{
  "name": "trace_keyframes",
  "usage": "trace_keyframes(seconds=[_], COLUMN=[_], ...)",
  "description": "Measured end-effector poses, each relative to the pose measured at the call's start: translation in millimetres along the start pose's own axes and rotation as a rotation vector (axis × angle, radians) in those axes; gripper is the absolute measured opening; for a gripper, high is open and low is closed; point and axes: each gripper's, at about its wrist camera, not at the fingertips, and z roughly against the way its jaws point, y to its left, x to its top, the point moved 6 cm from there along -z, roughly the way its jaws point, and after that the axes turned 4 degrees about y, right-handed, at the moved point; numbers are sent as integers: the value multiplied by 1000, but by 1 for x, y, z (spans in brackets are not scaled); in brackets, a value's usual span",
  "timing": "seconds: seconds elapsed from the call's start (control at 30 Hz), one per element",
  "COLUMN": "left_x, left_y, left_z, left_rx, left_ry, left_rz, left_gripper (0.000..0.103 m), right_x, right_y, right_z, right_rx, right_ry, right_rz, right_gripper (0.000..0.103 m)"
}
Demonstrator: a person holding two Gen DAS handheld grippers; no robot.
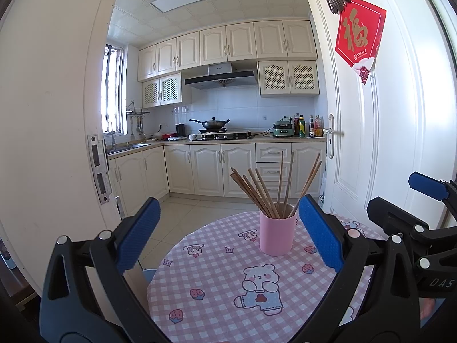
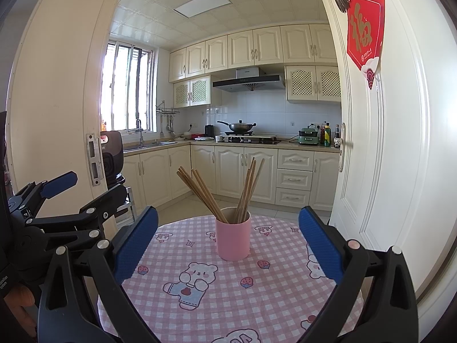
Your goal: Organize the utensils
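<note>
From my left wrist, my left gripper point(image 1: 228, 234) has its jaws spread wide and holds nothing; the pink cup point(image 1: 277, 234) of chopsticks point(image 1: 265, 191) stands upright on the table point(image 1: 217, 271) between them.

From my right wrist, my right gripper point(image 2: 228, 243) is likewise spread, the cup centred ahead.

A: State of the left gripper point(image 1: 228, 234)?
B: Jaws spread wide, nothing between the blue pads point(image 1: 320, 228).
A: Right gripper point(image 2: 228, 240)?
B: Same: jaws wide apart, held level, alongside the left.
</note>
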Motion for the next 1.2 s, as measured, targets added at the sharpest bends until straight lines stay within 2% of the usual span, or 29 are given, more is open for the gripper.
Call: trace_keyframes(seconds=[1.2], left_x=[-6], left_y=[0], left_z=[-6], left_rx=[5], left_ry=[21], left_rz=[0], left_gripper=[96], right_x=[-7], right_y=[0], right_z=[-4], right_rx=[0], right_ry=[25], right_rz=[-13], right_gripper=[95])
